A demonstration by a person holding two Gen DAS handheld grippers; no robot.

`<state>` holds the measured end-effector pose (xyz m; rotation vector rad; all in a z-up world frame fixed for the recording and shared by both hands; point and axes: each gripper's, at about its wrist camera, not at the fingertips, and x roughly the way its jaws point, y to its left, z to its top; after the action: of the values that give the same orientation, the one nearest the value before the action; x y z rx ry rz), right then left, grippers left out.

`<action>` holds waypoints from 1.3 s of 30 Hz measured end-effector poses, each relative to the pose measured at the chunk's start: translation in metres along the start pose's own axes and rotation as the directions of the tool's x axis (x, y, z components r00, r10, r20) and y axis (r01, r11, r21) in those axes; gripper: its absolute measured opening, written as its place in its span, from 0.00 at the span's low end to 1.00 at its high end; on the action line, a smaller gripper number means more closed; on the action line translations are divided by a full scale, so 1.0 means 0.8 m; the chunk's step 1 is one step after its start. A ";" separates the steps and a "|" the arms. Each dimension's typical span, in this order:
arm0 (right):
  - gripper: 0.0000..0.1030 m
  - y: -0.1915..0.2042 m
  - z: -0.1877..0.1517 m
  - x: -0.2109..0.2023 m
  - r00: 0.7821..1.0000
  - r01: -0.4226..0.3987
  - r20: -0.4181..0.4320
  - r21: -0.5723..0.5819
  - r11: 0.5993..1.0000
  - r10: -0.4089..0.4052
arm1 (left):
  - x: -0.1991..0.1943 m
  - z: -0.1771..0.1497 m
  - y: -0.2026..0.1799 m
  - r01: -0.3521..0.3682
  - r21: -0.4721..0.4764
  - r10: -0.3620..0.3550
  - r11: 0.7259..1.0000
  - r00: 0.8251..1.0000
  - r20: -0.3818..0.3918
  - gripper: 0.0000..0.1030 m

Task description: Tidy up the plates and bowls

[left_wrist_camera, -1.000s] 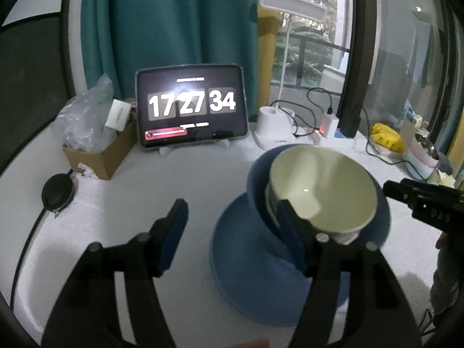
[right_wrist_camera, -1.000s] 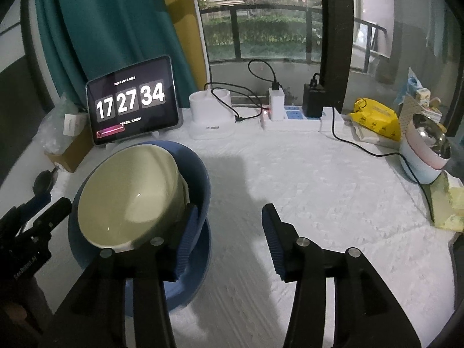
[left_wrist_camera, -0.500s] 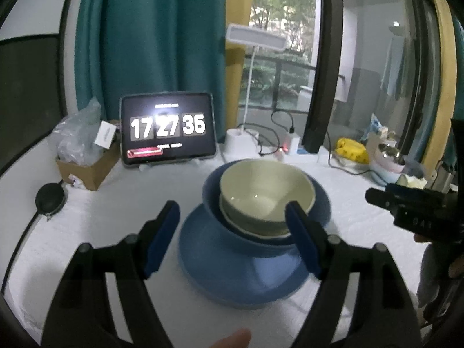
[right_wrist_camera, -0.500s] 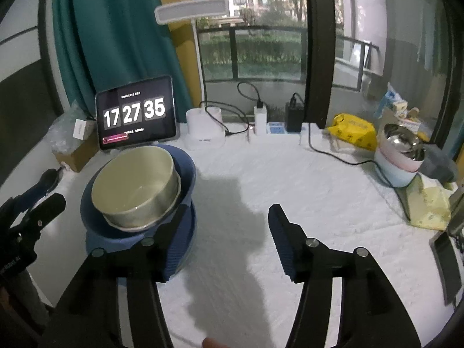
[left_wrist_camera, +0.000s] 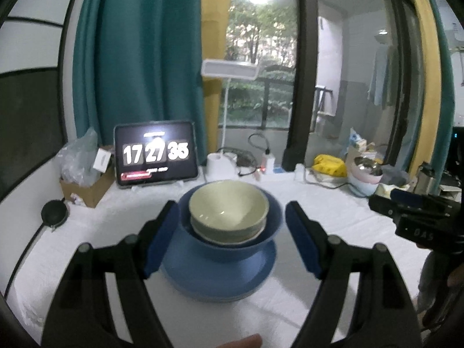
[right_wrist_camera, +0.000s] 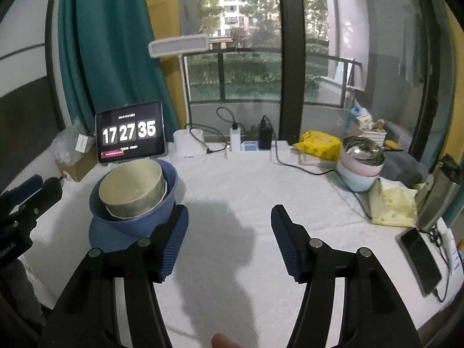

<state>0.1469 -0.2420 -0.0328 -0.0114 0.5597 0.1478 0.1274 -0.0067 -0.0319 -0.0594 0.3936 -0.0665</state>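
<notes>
Teal curtain (left_wrist_camera: 136, 58) beside tall window (right_wrist_camera: 249, 58) (greenery outside), white-covered table (right_wrist_camera: 246, 185).

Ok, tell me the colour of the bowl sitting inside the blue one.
Pale green bowl, clearest in the left wrist view.

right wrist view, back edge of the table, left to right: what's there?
cardboard box → tablet clock → white lamp base → white charger → black adapter → yellow bag → stacked bowls with a steel one on top
</notes>
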 end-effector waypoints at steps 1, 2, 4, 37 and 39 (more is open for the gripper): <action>0.61 -0.003 0.001 -0.007 1.000 0.003 0.009 0.001 1.000 -0.003 | -0.005 0.002 -0.003 0.007 0.005 -0.007 1.000 1.000 0.013 0.74; 0.61 -0.004 0.001 -0.014 1.000 0.007 0.018 0.002 1.000 -0.007 | -0.012 0.004 -0.007 0.018 0.008 -0.018 1.000 0.999 0.029 0.74; 0.61 -0.008 0.003 -0.027 0.999 0.013 0.036 0.001 1.000 -0.013 | -0.023 0.008 -0.013 0.035 0.009 -0.036 0.999 0.998 0.053 0.74; 0.62 -0.015 0.025 -0.166 0.964 0.031 0.265 0.013 0.999 -0.033 | -0.147 0.047 -0.042 0.016 0.031 -0.023 0.999 0.967 0.256 0.88; 0.62 -0.014 0.025 -0.167 0.964 0.033 0.264 0.014 0.999 -0.035 | -0.149 0.046 -0.040 0.013 0.033 -0.021 0.999 0.965 0.261 0.88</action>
<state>0.0473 -0.2701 0.0541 0.0078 0.2928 0.1109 0.0301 -0.0282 0.0500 -0.0403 0.1280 -0.0806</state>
